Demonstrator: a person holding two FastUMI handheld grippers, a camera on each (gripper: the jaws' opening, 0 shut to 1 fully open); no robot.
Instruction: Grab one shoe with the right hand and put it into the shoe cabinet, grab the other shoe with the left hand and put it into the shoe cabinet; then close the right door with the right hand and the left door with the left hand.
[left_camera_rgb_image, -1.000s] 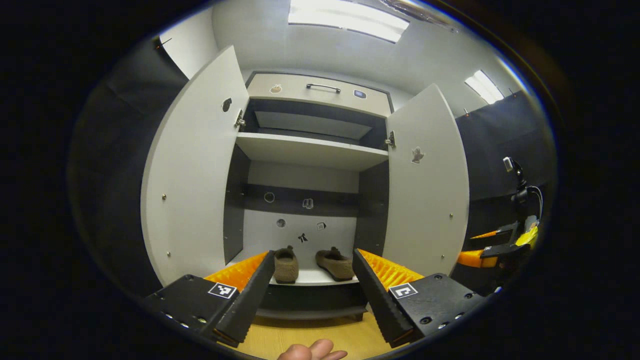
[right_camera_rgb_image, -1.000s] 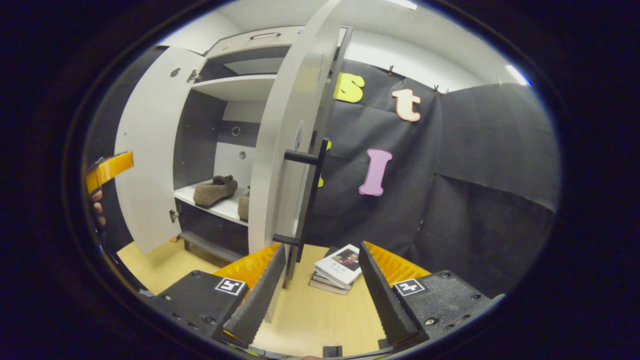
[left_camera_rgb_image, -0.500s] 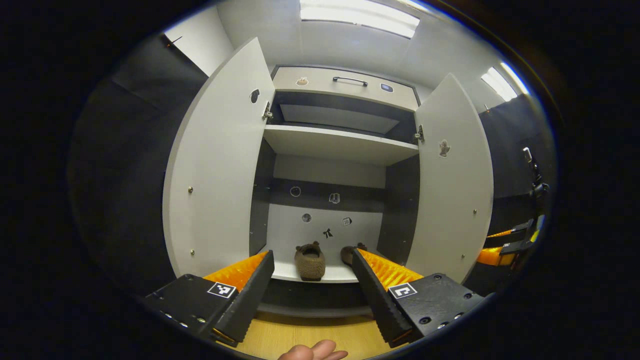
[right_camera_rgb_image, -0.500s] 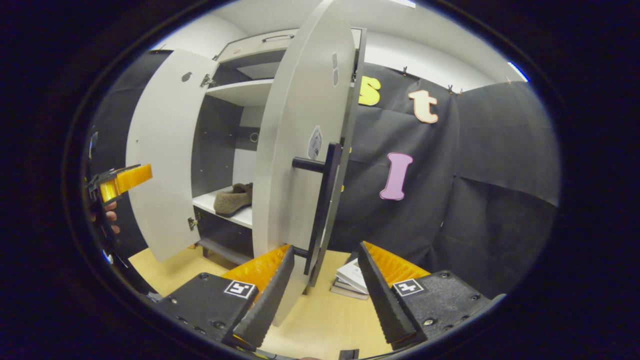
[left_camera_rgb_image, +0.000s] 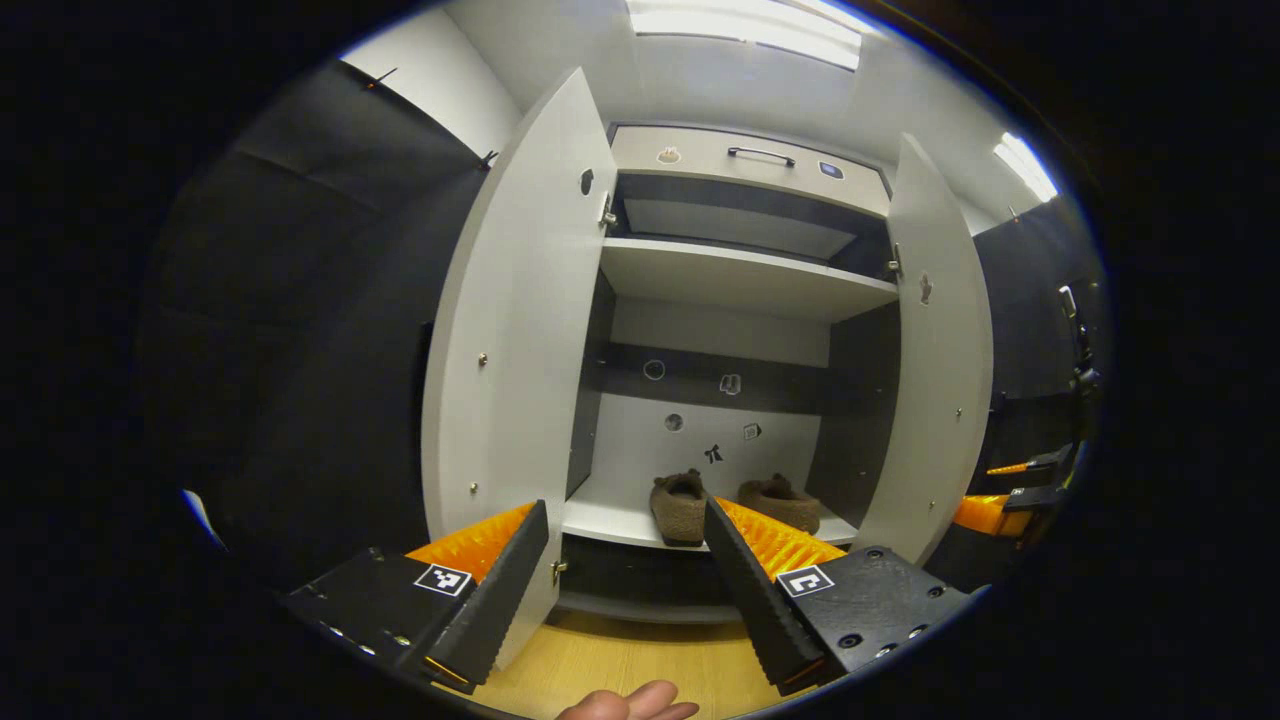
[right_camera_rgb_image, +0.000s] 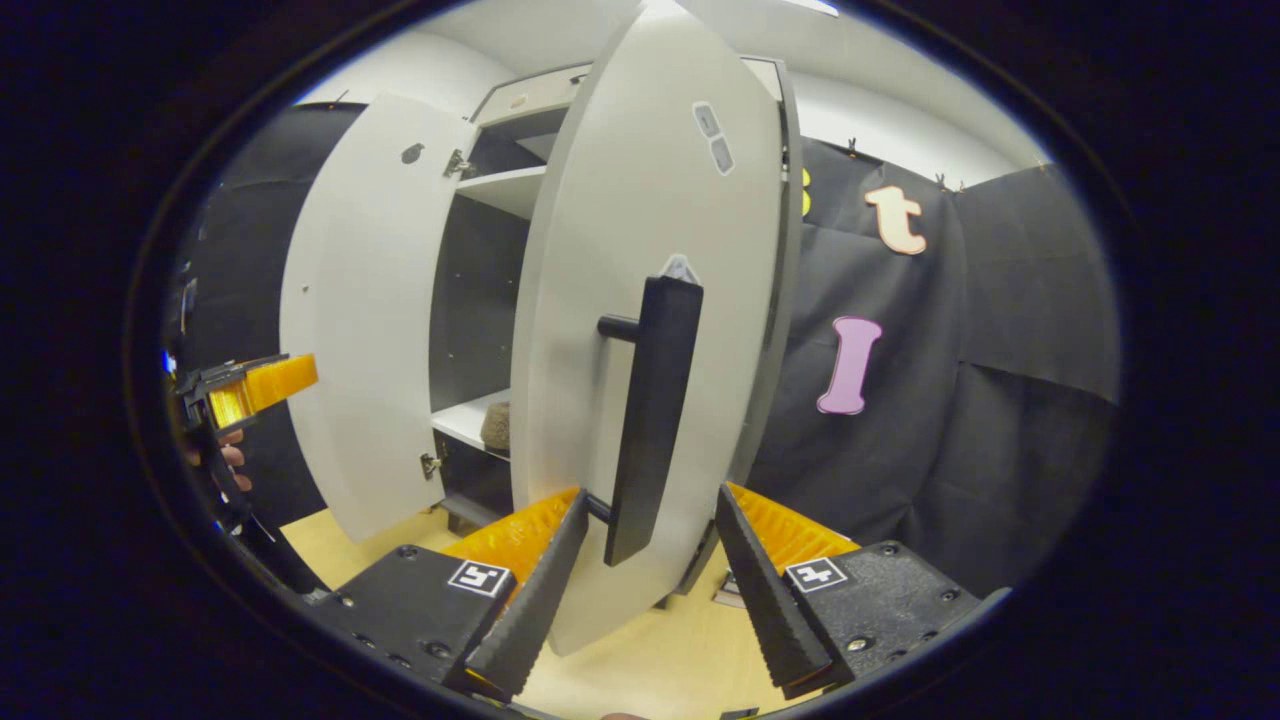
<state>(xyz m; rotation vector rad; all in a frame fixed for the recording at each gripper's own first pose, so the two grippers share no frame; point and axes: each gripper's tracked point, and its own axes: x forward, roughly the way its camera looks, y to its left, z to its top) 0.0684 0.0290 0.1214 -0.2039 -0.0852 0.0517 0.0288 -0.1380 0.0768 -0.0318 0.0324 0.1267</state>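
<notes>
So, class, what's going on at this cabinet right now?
A person holds a gripper in each hand in front of an open shoe cabinet. Both shoes already sit on the bottom shelf. The right gripper, jaws open, is lined up at the long dark handle of the right door, gripping nothing. The left gripper is open and empty, facing the left door. Both doors are open; closing them is what remains.

No readable text, label, brand or number shows anywhere on these things.
</notes>
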